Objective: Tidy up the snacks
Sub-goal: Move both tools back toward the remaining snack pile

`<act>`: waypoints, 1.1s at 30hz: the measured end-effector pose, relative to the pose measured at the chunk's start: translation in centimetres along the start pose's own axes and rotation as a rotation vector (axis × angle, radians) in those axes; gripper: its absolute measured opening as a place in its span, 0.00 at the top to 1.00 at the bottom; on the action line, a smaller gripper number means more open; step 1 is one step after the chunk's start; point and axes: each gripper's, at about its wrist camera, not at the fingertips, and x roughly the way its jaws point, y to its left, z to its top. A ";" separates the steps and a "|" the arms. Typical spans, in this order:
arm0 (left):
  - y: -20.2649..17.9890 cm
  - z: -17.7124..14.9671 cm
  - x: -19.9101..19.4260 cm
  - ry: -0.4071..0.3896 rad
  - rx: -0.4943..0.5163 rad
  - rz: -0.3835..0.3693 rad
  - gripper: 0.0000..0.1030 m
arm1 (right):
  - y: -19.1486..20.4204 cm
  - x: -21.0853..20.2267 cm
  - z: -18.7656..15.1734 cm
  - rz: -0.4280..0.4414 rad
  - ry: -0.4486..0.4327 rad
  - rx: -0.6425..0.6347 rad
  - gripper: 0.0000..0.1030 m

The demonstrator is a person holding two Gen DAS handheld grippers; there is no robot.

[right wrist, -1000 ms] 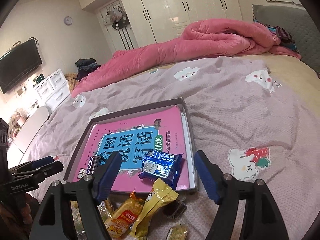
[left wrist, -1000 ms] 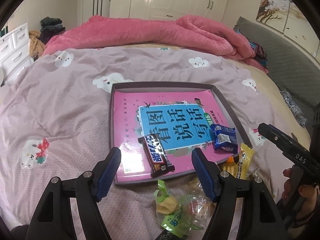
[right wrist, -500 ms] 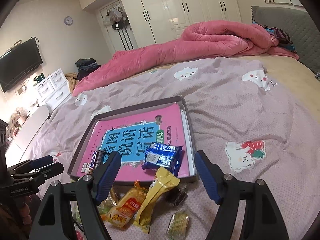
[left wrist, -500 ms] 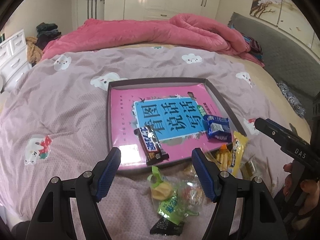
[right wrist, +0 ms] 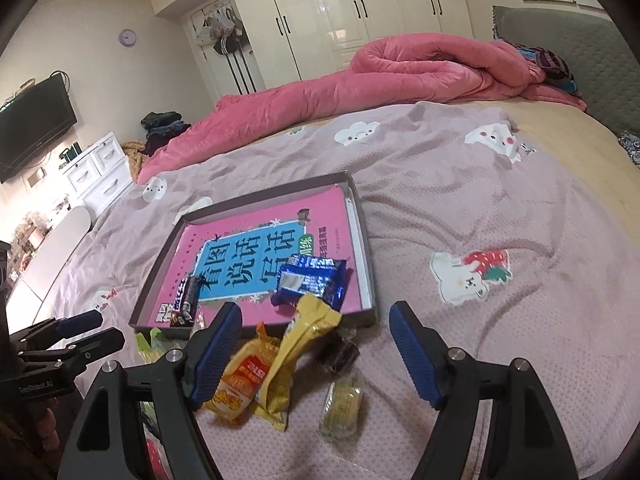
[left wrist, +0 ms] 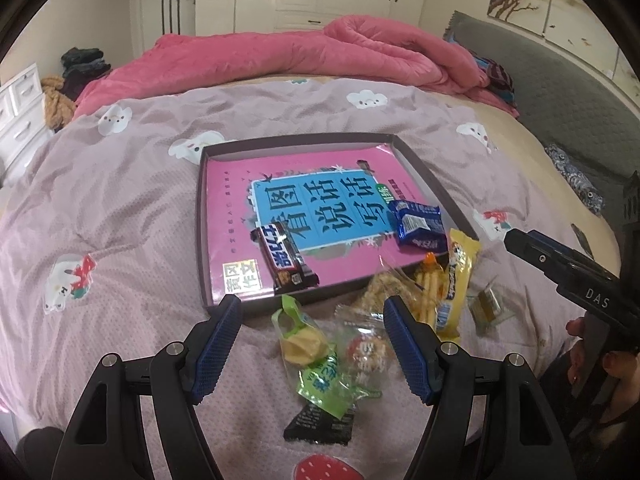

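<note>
- On the mauve cartoon-print bedspread [left wrist: 120, 208], just in front of a shallow dark cardboard tray [left wrist: 202, 216] lined with a pink book with a blue title panel [left wrist: 320, 200]: a loose heap of small wrapped snacks, not yet sorted.
- Inside the tray already: a dark brown chocolate bar with white lettering [left wrist: 285, 260], lying flat near the front edge, and a crinkly blue foil biscuit packet [left wrist: 418, 226] at the right side.
- Outside the tray, touching or overlapping one another: a green-and-clear plastic wrapper holding a pale pastry [left wrist: 308, 348], a clear packet with a red-and-white sweet [left wrist: 366, 354], a long yellow wafer sachet [right wrist: 296, 356] leaning over the tray's front rim, an orange-yellow chip bag [right wrist: 240, 380], a small black sachet [left wrist: 320, 426], and a little clear-wrapped pale sweet [right wrist: 342, 406] lying apart.
- Probably all very light, with thin, slick, crackly film; contents likely brittle, so a gentle pinch only.
- Best taken by a crimped end seal or across the narrow width, one packet at a time, to avoid dragging its neighbours.
- Left gripper [left wrist: 310, 320]: jaws wide apart, holding nothing, hovering over the green wrapper.
- Right gripper [right wrist: 316, 326]: likewise spread and unloaded, above the yellow sachet and chip bag.
</note>
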 end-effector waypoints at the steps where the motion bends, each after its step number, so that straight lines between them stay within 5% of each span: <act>1: -0.1 -0.2 0.0 0.004 0.001 0.002 0.28 | 0.0 0.0 -0.1 -0.002 0.002 0.000 0.27; 33: -2.7 -3.5 2.2 0.107 0.070 -0.049 0.28 | 0.3 0.4 -3.9 -0.039 0.139 -0.003 0.27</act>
